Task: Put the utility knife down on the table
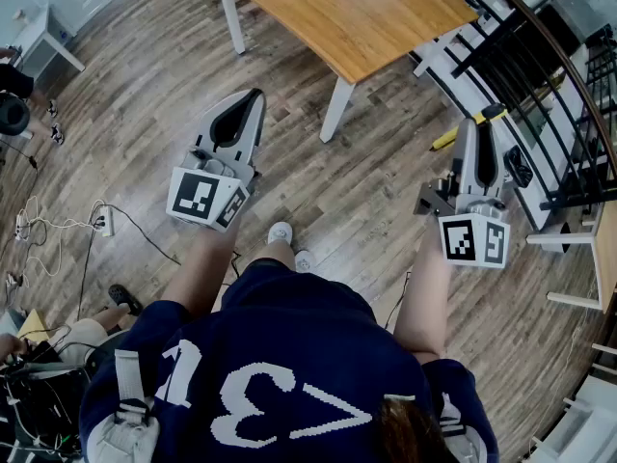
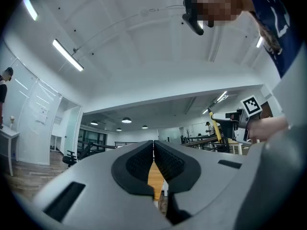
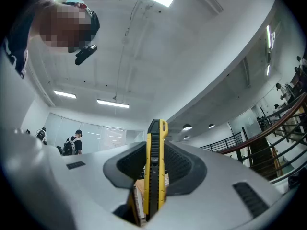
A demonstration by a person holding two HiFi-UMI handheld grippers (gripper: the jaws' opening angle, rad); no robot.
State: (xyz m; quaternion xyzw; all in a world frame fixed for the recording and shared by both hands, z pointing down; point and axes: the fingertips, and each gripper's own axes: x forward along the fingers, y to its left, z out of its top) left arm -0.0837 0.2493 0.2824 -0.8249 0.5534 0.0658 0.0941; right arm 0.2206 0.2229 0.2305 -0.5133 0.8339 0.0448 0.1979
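Observation:
The utility knife (image 3: 154, 171) is yellow and black and stands upright between the pads of my right gripper (image 3: 154, 150), which is shut on it. In the head view the knife (image 1: 445, 139) sticks out sideways from the right gripper (image 1: 469, 125), held in the air to the right of the wooden table (image 1: 357, 17). My left gripper (image 1: 253, 96) hovers over the floor in front of the table's white leg. Its jaws meet at the tips with nothing between them (image 2: 154, 147). From the left gripper view, the right gripper (image 2: 242, 120) and the knife (image 2: 216, 128) show at the right.
A dark metal railing (image 1: 540, 75) runs along the right side. Cables and a power strip (image 1: 96, 222) lie on the wooden floor at the left. A small white table (image 1: 39, 37) stands at the far left. The person's shoes (image 1: 281, 231) show below the grippers.

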